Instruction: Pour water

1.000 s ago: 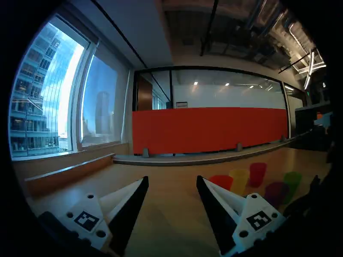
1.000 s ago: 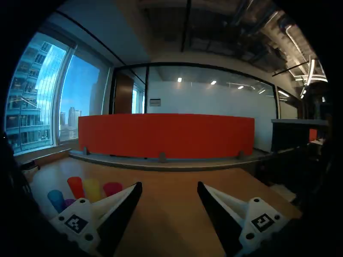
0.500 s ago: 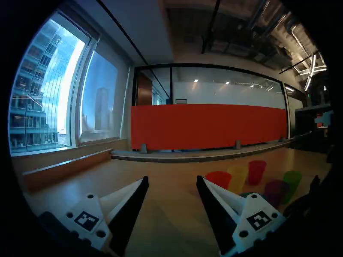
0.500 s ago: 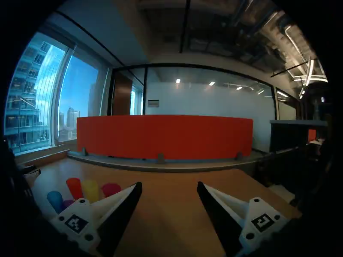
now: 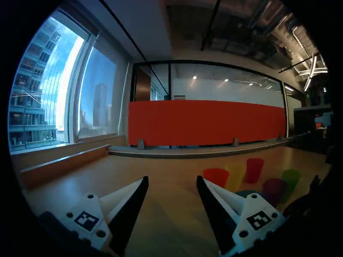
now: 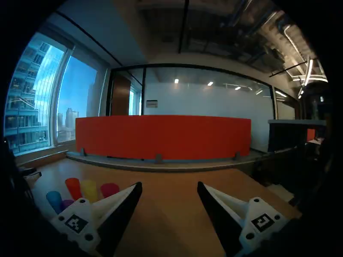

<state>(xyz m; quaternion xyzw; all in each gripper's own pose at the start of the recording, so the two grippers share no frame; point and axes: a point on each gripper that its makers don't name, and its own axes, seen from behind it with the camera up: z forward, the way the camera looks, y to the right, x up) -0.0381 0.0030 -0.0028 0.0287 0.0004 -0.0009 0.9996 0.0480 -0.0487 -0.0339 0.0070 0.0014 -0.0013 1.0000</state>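
A cluster of coloured plastic cups stands on the wooden table. In the left gripper view they sit to the right of my fingers: an orange-red cup (image 5: 216, 175), a yellow cup (image 5: 235, 173), a red cup (image 5: 254, 168), a purple cup (image 5: 274, 189) and a green cup (image 5: 291, 178). My left gripper (image 5: 171, 184) is open and holds nothing. In the right gripper view the cups are low on the left: an orange cup (image 6: 73, 186), a yellow cup (image 6: 89, 189), a pink-red cup (image 6: 109, 189) and a blue cup (image 6: 54, 200). My right gripper (image 6: 168, 187) is open over bare table.
The wooden table (image 6: 171, 214) runs back to a long red divider panel (image 6: 163, 136). Tall windows (image 5: 55, 98) line the left side. A dark counter or desk (image 6: 296, 137) stands at the far right, past the table's right edge.
Both views have drifted slightly: the cups sit a little lower and nearer the left fingers' right side. Both grippers stay open.
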